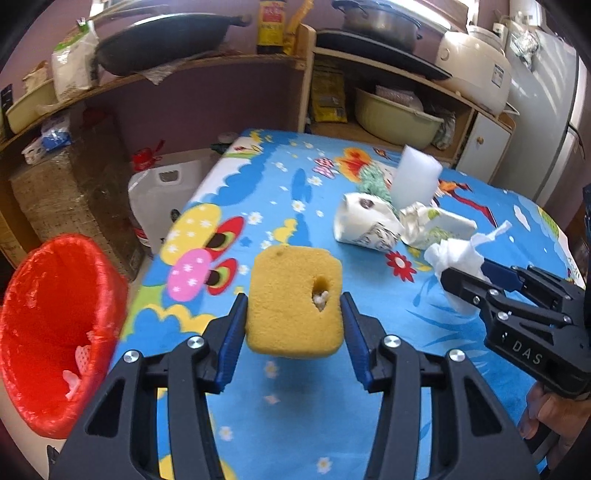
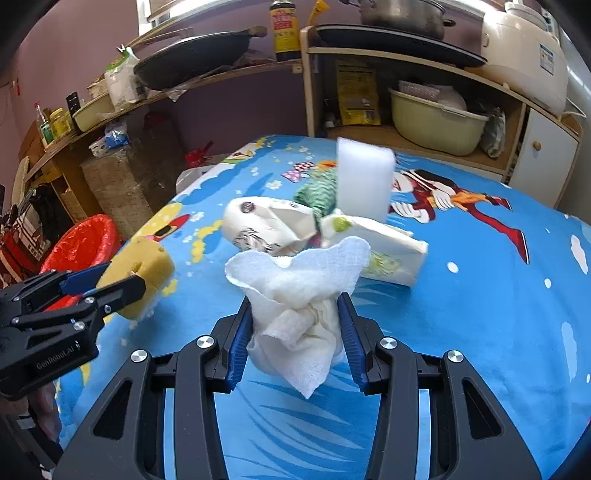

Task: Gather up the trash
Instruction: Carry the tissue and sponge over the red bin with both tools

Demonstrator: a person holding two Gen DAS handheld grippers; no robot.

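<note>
A home kitchen. At the top of the frame, wooden shelves (image 2: 221, 79) carry a black wok (image 2: 192, 55), a soy sauce bottle (image 2: 285, 31), a steel pot (image 2: 402, 14) and a white rice cooker (image 2: 524, 55); a basin (image 2: 436, 122) sits below them. A cartoon-print cloth covers the table (image 2: 480, 295), centre.

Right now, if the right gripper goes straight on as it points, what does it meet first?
Probably the crushed paper cup, just beyond the white tissue it holds; depth is unclear.
</note>
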